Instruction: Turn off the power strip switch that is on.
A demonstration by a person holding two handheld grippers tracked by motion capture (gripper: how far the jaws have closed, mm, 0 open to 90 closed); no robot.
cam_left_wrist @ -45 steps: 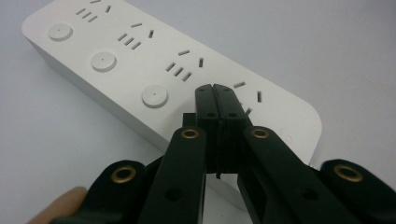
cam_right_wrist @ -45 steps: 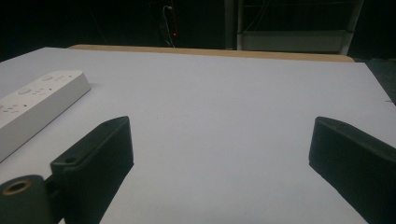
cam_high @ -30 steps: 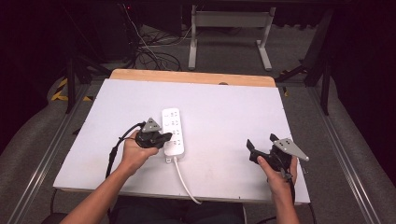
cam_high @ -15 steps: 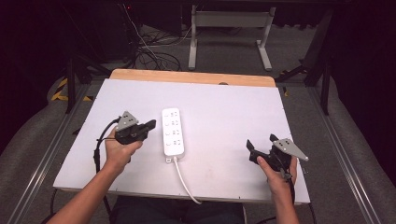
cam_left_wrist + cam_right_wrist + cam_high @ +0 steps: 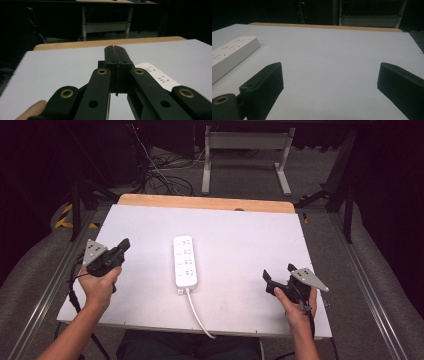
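Lying mid-tabletop: power strip (image 5: 185,261); left gripper (image 5: 124,245) jaws closed, empty, nr left edge; right gripper (image 5: 278,279) gaping wide nr front-right corner.

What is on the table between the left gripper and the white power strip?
Nothing. In the high view, bare white table separates the shut left gripper from the power strip.

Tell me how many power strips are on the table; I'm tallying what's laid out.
1. The white power strip lies near the middle of the white table, between the two grippers, its cord trailing off the near edge.
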